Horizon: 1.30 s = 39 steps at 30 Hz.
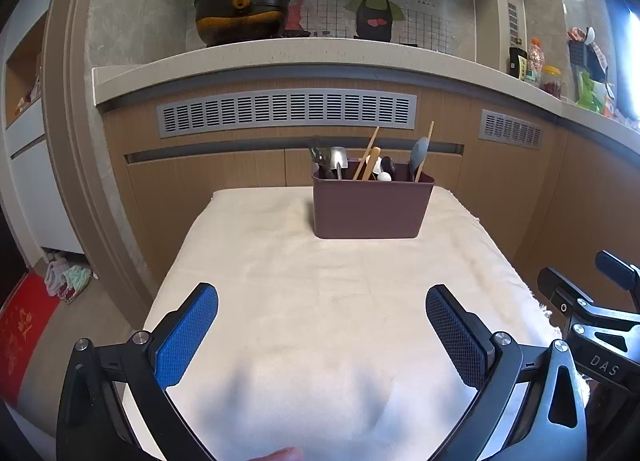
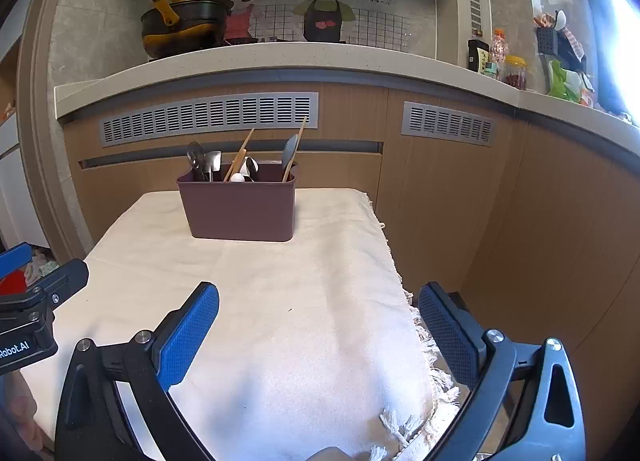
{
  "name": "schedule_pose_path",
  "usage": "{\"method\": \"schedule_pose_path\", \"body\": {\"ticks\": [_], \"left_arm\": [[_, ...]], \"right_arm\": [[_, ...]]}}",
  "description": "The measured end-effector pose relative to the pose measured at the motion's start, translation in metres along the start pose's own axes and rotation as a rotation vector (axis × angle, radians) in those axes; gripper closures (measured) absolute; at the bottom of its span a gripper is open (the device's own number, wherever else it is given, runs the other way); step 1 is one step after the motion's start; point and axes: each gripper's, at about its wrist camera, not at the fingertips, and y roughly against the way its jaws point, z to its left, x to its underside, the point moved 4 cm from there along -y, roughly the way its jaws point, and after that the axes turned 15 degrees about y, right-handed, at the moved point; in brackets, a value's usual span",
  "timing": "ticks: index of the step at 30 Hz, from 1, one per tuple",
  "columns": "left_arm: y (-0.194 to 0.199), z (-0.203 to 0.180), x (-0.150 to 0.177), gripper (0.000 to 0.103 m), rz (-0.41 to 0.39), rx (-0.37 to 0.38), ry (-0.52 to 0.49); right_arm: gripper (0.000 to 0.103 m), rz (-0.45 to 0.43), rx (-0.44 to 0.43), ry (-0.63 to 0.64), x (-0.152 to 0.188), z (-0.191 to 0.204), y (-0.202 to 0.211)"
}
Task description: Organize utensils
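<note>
A brown utensil holder [image 1: 372, 207] stands at the far end of a table under a cream cloth [image 1: 320, 301]. It holds metal spoons [image 1: 330, 161], wooden chopsticks [image 1: 368, 155], a grey spatula [image 1: 419, 153] and black and white utensils. It also shows in the right wrist view [image 2: 240, 207]. My left gripper [image 1: 322, 301] is open and empty over the near half of the cloth. My right gripper [image 2: 318, 299] is open and empty above the cloth's right fringed edge [image 2: 424, 345]. Each gripper shows at the edge of the other's view.
Wooden cabinets with grey vents [image 1: 286, 111] rise behind the table under a counter [image 1: 280, 57]. A black and yellow pot [image 1: 240, 13] sits on the counter, bottles and jars [image 2: 496, 57] at its right. Cloths and a red mat [image 1: 24, 337] lie on the floor at left.
</note>
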Motion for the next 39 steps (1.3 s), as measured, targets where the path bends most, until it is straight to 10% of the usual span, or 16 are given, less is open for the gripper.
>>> {"method": "schedule_pose_path", "body": {"ticks": [39], "left_arm": [[0.0027, 0.0028, 0.0015, 0.0, 0.0, 0.003, -0.007]], "right_arm": [[0.003, -0.009, 0.003, 0.008, -0.0019, -0.0009, 0.0044]]}}
